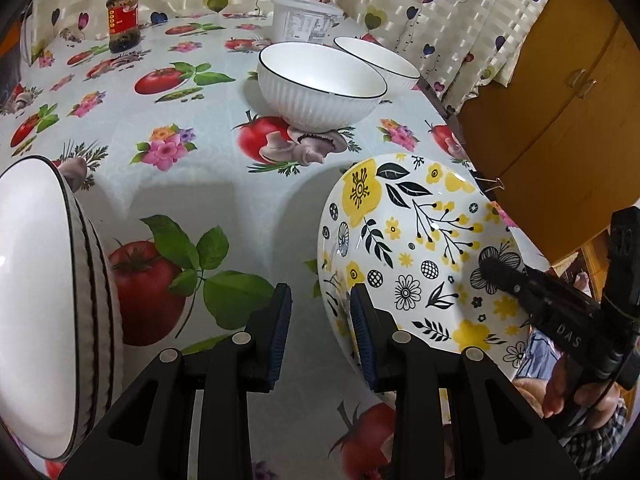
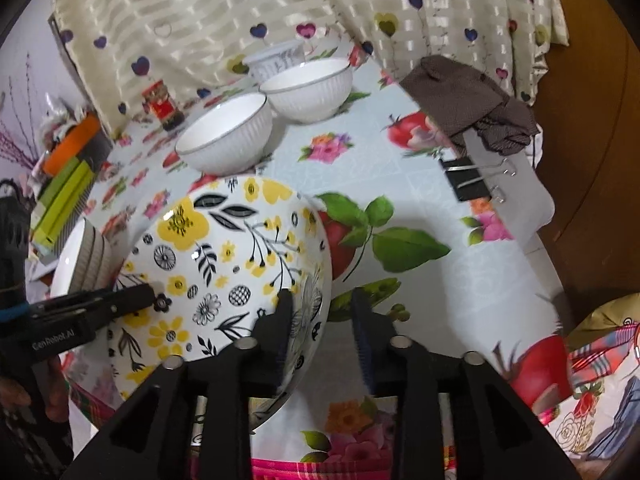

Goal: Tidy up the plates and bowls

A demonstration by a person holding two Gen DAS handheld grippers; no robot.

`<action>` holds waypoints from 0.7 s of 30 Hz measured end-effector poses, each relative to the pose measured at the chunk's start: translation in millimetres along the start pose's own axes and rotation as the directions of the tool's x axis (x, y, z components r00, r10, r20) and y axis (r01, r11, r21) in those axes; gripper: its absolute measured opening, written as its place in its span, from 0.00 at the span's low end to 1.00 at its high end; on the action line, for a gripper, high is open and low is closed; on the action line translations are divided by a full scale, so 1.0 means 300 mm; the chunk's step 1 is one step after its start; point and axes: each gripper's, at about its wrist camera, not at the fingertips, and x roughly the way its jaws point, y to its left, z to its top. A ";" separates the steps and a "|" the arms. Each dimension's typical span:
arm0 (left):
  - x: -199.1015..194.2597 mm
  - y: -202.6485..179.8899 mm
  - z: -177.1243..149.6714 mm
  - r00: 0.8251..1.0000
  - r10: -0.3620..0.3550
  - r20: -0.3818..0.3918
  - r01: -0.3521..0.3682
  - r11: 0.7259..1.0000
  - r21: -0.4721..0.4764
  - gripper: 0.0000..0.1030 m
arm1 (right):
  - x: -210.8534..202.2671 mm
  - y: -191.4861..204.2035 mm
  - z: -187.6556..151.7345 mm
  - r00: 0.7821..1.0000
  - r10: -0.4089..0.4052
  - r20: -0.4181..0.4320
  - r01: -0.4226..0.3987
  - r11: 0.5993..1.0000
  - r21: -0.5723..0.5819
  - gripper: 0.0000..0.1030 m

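The floral plate [image 1: 420, 248] lies on the tablecloth [image 1: 200, 184], in front of two white ribbed bowls [image 1: 320, 84]. Its rim sits between both grippers: the left gripper [image 1: 320, 336] straddles its left edge, the right gripper [image 2: 322, 332] its right edge. Both stand parted, gripping nothing. Beyond the plate's left edge waits a stack of white bowls [image 1: 48, 304].
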 end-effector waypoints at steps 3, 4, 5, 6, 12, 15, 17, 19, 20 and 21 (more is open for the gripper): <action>0.000 0.006 0.001 1.000 -0.007 0.006 0.007 1.000 -0.007 0.31 | 0.015 -0.001 -0.010 1.000 -0.008 0.000 0.008 1.000 -0.009 0.35; 0.000 0.006 0.002 1.000 -0.004 0.009 0.004 1.000 -0.006 0.31 | 0.017 -0.004 -0.009 1.000 -0.014 0.002 0.014 1.000 -0.006 0.35; 0.001 0.005 0.003 1.000 -0.002 0.011 0.002 1.000 -0.005 0.31 | 0.018 -0.008 -0.008 1.000 -0.019 0.003 0.019 1.000 -0.001 0.35; 0.002 0.002 0.002 1.000 0.001 0.012 -0.001 1.000 0.000 0.30 | 0.018 -0.011 -0.008 1.000 -0.016 0.005 0.016 1.000 0.004 0.35; 0.007 0.002 -0.001 1.000 -0.010 0.016 0.010 1.000 -0.003 0.28 | 0.006 -0.007 -0.006 1.000 -0.012 0.025 0.012 1.000 0.005 0.25; 0.008 -0.005 -0.001 1.000 -0.016 0.016 0.016 1.000 0.003 0.24 | 0.004 0.008 -0.008 0.999 0.004 0.033 -0.004 1.000 0.001 0.15; 0.010 -0.008 -0.001 1.000 -0.017 0.017 0.017 1.000 0.005 0.23 | 0.005 0.019 -0.007 0.999 0.003 0.033 -0.002 1.000 -0.008 0.13; 0.010 -0.007 -0.002 1.000 -0.022 0.019 0.022 1.000 0.004 0.23 | 0.004 0.023 -0.009 0.999 -0.008 0.035 0.008 1.000 -0.009 0.13; 0.009 -0.009 -0.002 1.000 -0.023 0.020 0.023 1.000 0.005 0.22 | 0.003 0.023 -0.009 0.999 -0.005 0.035 0.005 1.000 -0.005 0.13; 0.007 -0.011 -0.002 0.999 -0.025 0.022 0.025 1.000 0.009 0.21 | 0.003 0.022 -0.008 0.999 -0.004 0.034 0.004 1.000 -0.001 0.13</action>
